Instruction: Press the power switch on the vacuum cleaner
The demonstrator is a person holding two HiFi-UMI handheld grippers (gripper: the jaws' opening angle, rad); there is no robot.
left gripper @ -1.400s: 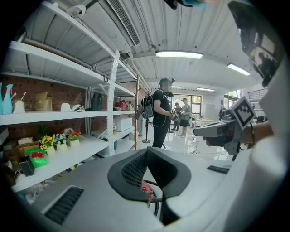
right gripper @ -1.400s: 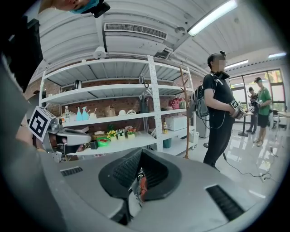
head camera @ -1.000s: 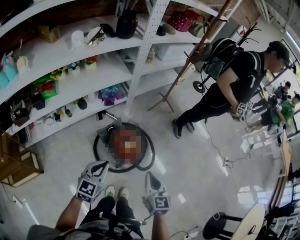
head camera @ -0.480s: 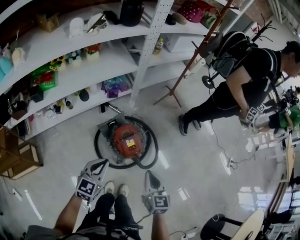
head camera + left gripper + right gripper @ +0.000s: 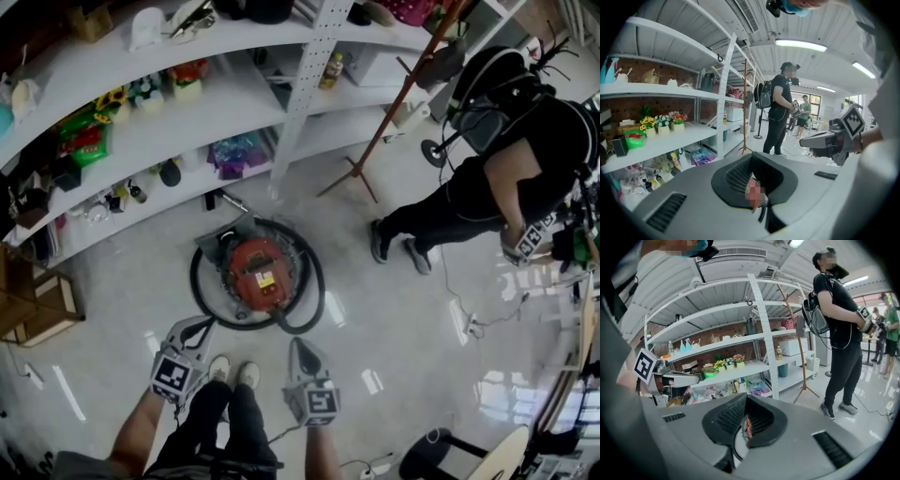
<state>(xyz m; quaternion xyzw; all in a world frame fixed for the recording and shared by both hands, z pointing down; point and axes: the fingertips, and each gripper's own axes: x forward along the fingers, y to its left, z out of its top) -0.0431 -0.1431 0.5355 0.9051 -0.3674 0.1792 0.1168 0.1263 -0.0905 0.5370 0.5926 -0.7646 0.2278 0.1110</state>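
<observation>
Standing on the floor [image 5: 394, 319] just ahead of the operator's shoes [image 5: 234, 373], the vacuum cleaner [image 5: 258, 272] was a red canister with a grey section at its far-left end. Its long axis ran from the operator toward the shelving [image 5: 234, 103], with the far end leaning slightly to the left. A black hose [image 5: 314, 291] was coiled in a ring around the canister. The power switch was too small to pick out.

The left claw [image 5: 202, 328] hovered above the floor, near the vacuum cleaner's near-left side but apart from it. Its jaws met at the tips, leaving only a hollow between the ribbed pads, and held nothing. The right claw [image 5: 300, 351] hovered beside it, near the hose's near edge, and pointed the same way. Its jaws were likewise drawn together and empty. In each gripper view a sliver of the red canister showed through the hollow between the pads.

A second person [image 5: 525, 159] in dark clothing with a backpack stood well off to the right, beyond a wooden coat stand [image 5: 394, 103].
</observation>
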